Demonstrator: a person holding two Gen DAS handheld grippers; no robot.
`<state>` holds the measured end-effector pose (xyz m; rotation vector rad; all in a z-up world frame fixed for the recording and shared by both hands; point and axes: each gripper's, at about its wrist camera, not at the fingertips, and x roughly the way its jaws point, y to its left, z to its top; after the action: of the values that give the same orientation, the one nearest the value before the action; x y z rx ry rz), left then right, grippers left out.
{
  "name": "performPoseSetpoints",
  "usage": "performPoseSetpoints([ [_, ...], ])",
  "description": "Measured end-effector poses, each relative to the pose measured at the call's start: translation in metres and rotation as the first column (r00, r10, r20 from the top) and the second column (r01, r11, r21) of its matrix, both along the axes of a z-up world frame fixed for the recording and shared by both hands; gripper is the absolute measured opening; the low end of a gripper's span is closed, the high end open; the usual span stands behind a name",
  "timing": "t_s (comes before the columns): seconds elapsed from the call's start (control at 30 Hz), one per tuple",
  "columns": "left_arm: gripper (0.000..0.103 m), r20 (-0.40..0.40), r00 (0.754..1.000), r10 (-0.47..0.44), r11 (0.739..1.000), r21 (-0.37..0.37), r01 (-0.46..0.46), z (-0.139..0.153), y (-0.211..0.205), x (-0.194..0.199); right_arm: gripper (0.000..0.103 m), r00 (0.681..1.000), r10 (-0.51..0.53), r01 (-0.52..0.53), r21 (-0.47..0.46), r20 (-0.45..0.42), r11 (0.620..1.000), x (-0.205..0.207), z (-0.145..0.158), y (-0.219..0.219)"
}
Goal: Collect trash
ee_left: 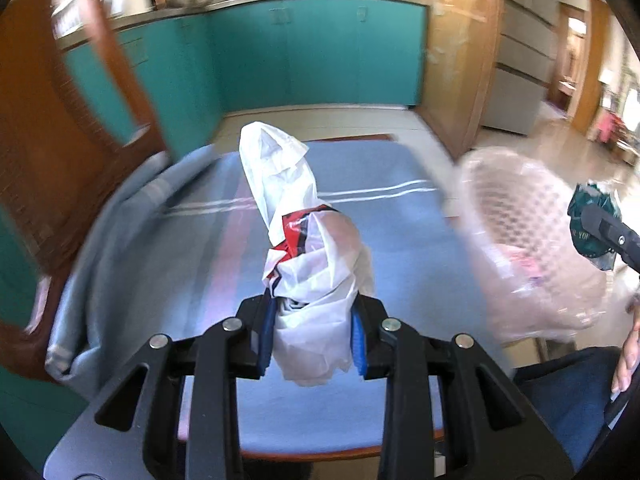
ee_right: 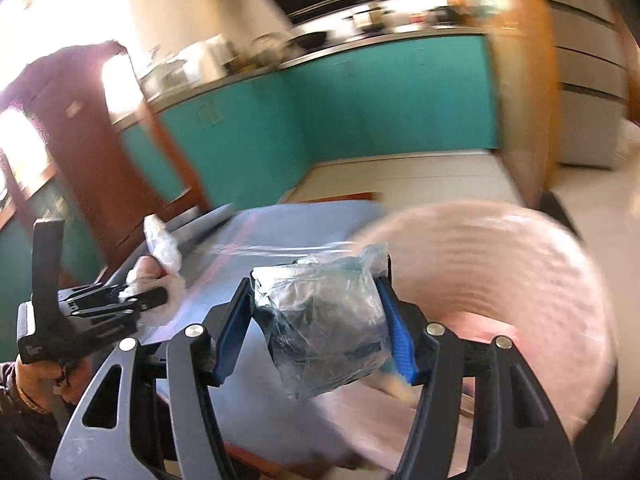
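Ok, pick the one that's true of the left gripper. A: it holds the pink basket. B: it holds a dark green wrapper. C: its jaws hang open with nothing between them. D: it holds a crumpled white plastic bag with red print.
D: in the left wrist view the left gripper has its blue pads pressed on a white plastic bag with red print.

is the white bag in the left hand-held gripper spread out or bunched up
Bunched up: the white bag is twisted into a crumpled roll, pinched between the left hand-held gripper pads.
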<state>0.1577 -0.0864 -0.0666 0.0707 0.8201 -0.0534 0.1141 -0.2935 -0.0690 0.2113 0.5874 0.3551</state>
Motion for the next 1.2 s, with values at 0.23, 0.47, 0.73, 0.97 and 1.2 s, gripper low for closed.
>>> performPoseSetpoints([
  [0.23, 0.032, -0.026, 0.974, -0.224, 0.971, -0.085, 0.222, -0.001, -0.089, 0.026, 0.061, 0.967, -0.246, 0.248, 0.024, -0.064, 0.969, -0.025, -0.006, -0.086],
  [0.47, 0.049, -0.05, 0.914, -0.402, 0.907, -0.157, 0.39, -0.006, -0.153, 0.052, 0.061, 0.954, -0.287, 0.286, -0.017, -0.092, 0.958, -0.017, -0.019, -0.085],
  [0.73, 0.075, -0.017, 0.946, -0.323, 0.942, -0.103, 0.32, -0.01, -0.128, 0.05, 0.061, 0.946, -0.307, 0.306, -0.031, -0.105, 0.952, -0.005, -0.02, -0.087],
  [0.97, 0.083, 0.066, 0.986, -0.152, 0.986, -0.062, 0.156, 0.005, -0.069, 0.024, 0.074, 0.942, -0.302, 0.286, -0.119, -0.147, 0.951, 0.018, -0.023, -0.064],
  [1.2, 0.089, 0.181, 0.983, -0.027, 1.0, 0.004, 0.027, 0.037, -0.023, -0.017, 0.09, 0.923, -0.376, 0.357, -0.185, -0.082, 0.916, 0.002, 0.002, -0.037],
])
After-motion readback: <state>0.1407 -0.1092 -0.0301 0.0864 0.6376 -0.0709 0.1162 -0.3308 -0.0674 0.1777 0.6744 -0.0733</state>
